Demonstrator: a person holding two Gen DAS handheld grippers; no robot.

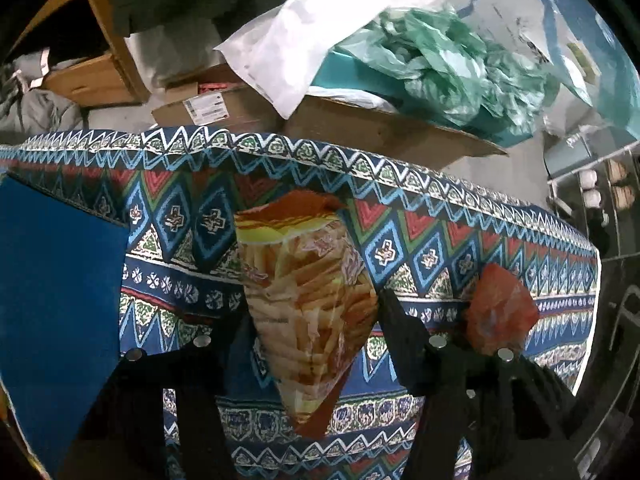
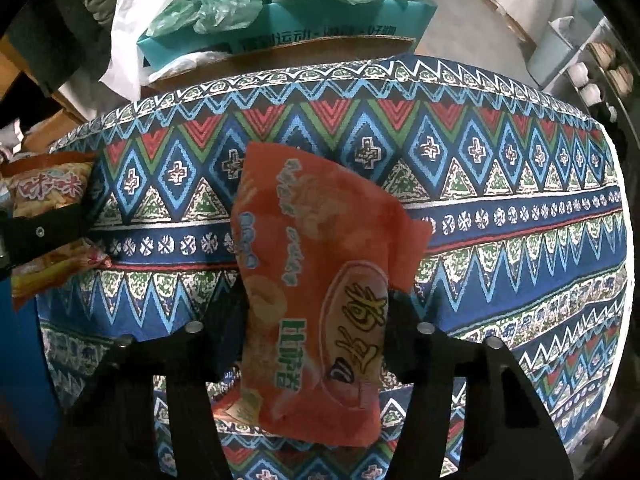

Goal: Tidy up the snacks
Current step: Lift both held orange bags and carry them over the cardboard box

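A yellow snack bag printed with fries stands on the patterned tablecloth, and my left gripper is shut on it, its black fingers pressing both sides. To its right sits an orange snack bag. In the right wrist view, that orange bag with green lettering is pinched and creased between the fingers of my right gripper, which is shut on it. The fries bag shows at the far left, with a black finger of my left gripper across it.
A flat blue surface lies at the table's left end. Beyond the far table edge stand cardboard boxes, a teal box stuffed with green plastic, and a white bag. A rack with cups is at the right.
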